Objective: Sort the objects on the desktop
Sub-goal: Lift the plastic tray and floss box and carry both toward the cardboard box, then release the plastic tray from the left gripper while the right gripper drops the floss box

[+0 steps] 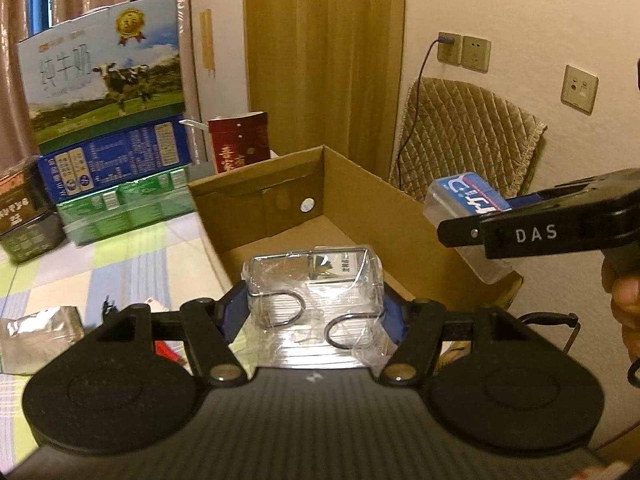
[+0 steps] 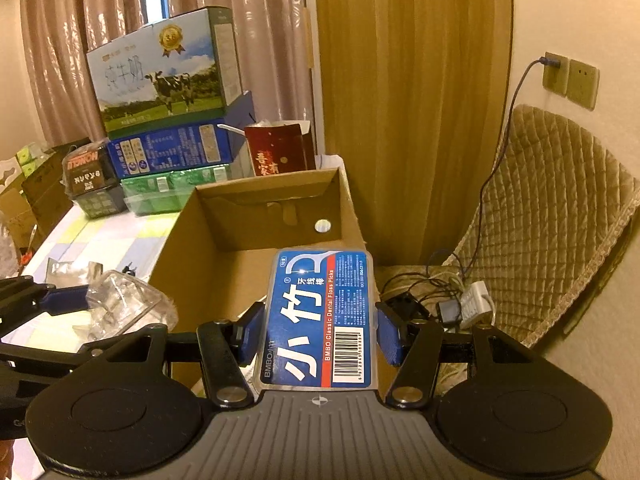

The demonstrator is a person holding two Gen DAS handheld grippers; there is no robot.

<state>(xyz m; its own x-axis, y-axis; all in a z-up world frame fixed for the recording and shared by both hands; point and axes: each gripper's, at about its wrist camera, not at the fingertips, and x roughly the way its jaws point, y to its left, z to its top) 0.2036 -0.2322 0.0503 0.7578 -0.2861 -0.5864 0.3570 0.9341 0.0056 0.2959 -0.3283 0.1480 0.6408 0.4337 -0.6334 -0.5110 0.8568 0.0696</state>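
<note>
My left tongs (image 1: 316, 304) clamp a clear plastic box (image 1: 314, 284), my right tongs (image 2: 320, 332) a blue-labelled floss-pick case (image 2: 322, 316), both over the open brown cardboard carton (image 2: 224, 248); stacked milk cartons (image 1: 104, 76) behind.

Clear plastic box (image 1: 314, 280): contents indistinct behind glare and wrinkled film. Floss pick box (image 1: 472, 204): near end hidden behind the right gripper (image 1: 460, 232). Hand (image 1: 626, 312): cut off at the right edge.
</note>
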